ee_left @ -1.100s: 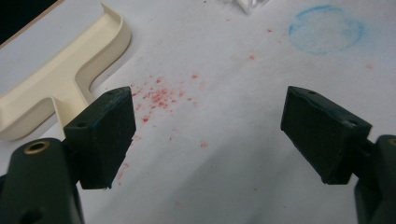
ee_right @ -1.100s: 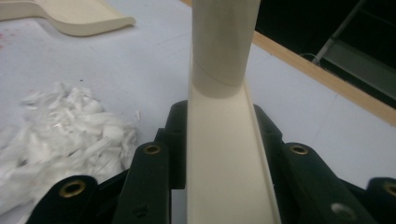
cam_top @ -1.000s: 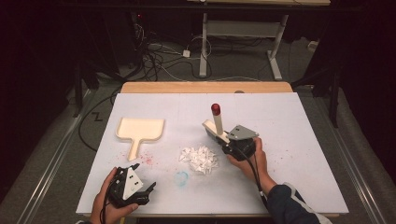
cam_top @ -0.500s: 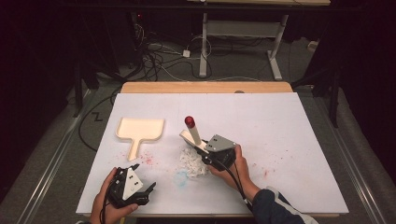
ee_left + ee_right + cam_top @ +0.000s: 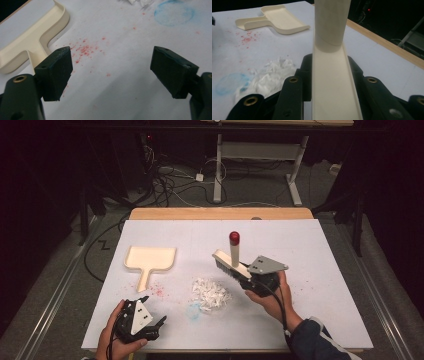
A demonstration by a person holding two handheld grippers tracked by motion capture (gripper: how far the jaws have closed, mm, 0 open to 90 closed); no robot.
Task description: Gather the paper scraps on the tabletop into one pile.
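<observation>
A cream brush (image 5: 231, 263) with an upright red-tipped handle (image 5: 234, 238) is held just right of a pile of white paper scraps (image 5: 211, 293). My right gripper (image 5: 246, 274) is shut on the brush's cream back (image 5: 332, 82), with the scraps (image 5: 270, 73) lying to its left. A cream dustpan (image 5: 150, 258) lies on the white table to the left, handle toward me. My left gripper (image 5: 156, 312) rests near the front left edge. Its jaws stand wide apart over bare table (image 5: 111, 67), with the dustpan's handle (image 5: 30, 40) just beyond the left pad.
Red specks (image 5: 157, 290) lie between the dustpan and my left gripper. A blue smudge (image 5: 192, 311) marks the sheet in front of the scraps. The wooden table edge (image 5: 220, 213) runs along the far side. Cables and a metal stand (image 5: 220, 165) are on the floor beyond.
My right gripper carried the brush left over the scraps half a second ago, then swung it back right and slightly up. The left gripper has stayed put.
</observation>
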